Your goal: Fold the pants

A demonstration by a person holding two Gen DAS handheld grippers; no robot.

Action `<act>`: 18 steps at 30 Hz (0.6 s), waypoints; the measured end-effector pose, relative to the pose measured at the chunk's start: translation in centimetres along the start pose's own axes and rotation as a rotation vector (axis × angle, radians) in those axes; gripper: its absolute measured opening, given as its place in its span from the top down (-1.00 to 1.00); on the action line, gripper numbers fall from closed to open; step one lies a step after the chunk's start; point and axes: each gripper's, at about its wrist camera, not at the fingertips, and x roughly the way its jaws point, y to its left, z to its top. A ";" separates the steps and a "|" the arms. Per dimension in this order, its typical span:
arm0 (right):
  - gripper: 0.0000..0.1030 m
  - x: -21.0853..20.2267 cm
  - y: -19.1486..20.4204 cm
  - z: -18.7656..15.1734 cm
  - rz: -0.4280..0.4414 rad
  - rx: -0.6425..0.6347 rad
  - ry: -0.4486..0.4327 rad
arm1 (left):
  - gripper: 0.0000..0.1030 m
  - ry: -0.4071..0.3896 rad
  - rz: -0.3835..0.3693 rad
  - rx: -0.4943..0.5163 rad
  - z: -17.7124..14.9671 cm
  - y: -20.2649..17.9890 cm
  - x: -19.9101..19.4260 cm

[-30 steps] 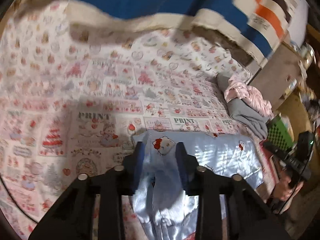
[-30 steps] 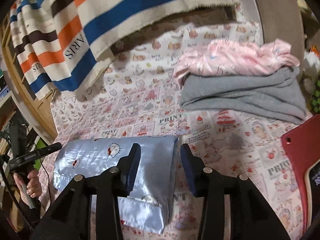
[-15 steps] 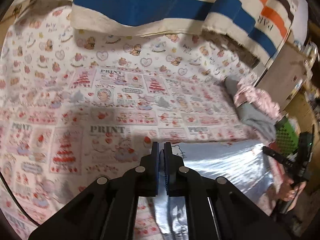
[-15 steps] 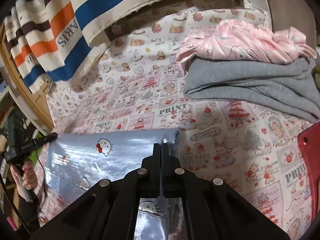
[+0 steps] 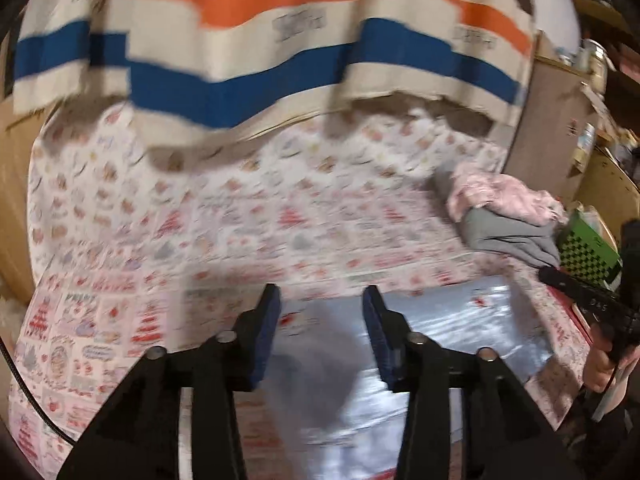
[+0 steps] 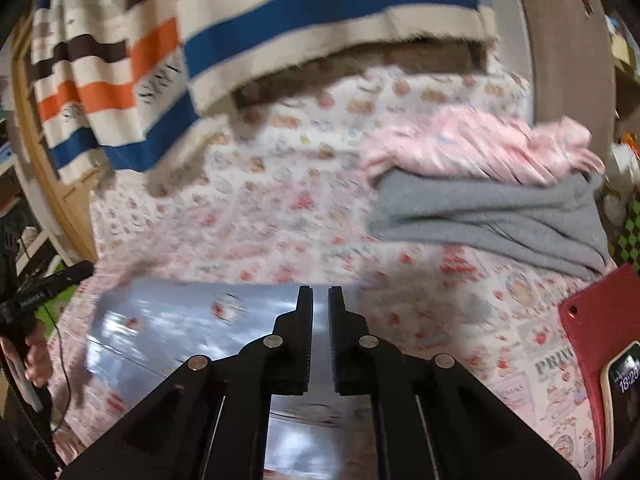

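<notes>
The shiny light-blue satin pants [image 5: 448, 332] with small red cartoon prints lie folded flat on the patterned pink bedsheet [image 5: 200, 240]. My left gripper [image 5: 320, 300] is open above the pants' far left edge, with nothing between its fingers. In the right wrist view the pants [image 6: 180, 320] spread to the left below my right gripper [image 6: 320, 292]. Its jaws stand a narrow gap apart over the pants' far right edge, and no cloth shows between them. Both views are motion-blurred.
A pink garment [image 6: 480, 148] lies on a folded grey one [image 6: 500, 216] at the right. A striped blanket [image 6: 240, 40] hangs behind the bed. A red tablet [image 6: 600, 328] and a phone [image 6: 624, 392] lie at the right edge. A green checkered board [image 5: 588, 248] stands beside the bed.
Both grippers were shut on the pants' far edge half a second ago. The left has opened wide and the right has parted slightly, releasing the cloth; both have lifted.
</notes>
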 end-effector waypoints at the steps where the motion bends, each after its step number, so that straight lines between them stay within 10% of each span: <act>1: 0.86 0.2 1.2 0.1 0.016 -0.009 0.005 | 0.40 0.004 0.001 0.011 0.0 -1.0 0.3; 10: 0.86 6.0 5.3 -1.7 0.101 0.058 0.159 | 0.53 0.131 0.042 -0.094 -2.2 -5.7 5.7; 18: 0.86 7.5 1.6 -2.3 0.006 0.142 0.197 | 0.71 0.203 0.157 -0.183 -3.5 -1.7 7.4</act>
